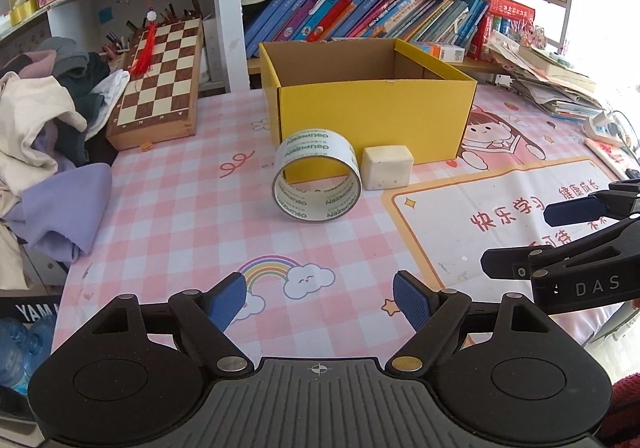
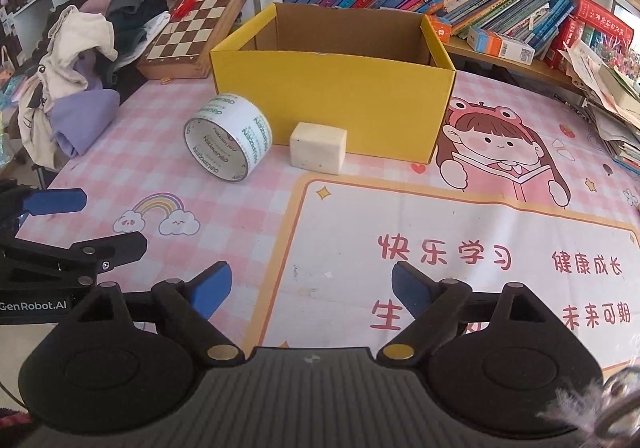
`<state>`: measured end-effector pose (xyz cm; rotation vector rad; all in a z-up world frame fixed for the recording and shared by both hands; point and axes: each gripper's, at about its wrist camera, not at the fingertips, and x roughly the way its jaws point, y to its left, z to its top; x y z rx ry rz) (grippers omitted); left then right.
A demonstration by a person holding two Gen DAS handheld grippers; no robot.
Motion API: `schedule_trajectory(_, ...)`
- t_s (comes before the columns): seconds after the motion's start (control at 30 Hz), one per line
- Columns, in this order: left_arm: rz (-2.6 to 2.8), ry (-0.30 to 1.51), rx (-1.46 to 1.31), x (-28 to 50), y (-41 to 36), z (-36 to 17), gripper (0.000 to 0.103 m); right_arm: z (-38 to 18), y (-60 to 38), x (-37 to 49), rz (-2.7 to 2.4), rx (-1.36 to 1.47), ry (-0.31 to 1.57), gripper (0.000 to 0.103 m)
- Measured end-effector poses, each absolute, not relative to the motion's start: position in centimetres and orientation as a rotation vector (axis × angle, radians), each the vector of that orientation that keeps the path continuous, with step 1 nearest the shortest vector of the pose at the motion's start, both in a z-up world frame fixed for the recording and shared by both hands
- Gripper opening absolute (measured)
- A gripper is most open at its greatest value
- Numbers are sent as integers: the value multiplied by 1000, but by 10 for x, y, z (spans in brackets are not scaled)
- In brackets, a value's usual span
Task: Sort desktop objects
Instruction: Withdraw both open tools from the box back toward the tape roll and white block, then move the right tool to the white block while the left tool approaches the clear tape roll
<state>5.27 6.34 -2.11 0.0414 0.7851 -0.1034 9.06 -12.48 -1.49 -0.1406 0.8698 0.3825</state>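
Note:
A roll of clear tape stands on its edge on the pink checked table mat, just in front of an open yellow cardboard box. A white eraser block lies to the right of the tape, against the box front. The same tape, eraser and box show in the right wrist view. My left gripper is open and empty, well short of the tape. My right gripper is open and empty over the printed mat. The box looks empty inside.
A chessboard leans at the back left beside a pile of clothes. Rows of books fill the shelf behind the box. A stack of papers sits at the right. The table's left edge drops off.

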Motion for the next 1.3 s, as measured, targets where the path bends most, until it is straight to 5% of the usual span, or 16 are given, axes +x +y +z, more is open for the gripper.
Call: schedule_trajectory(1.3,-31,807,-23,93,55,-29,83,-24,-124,144,474,-195,908,84)
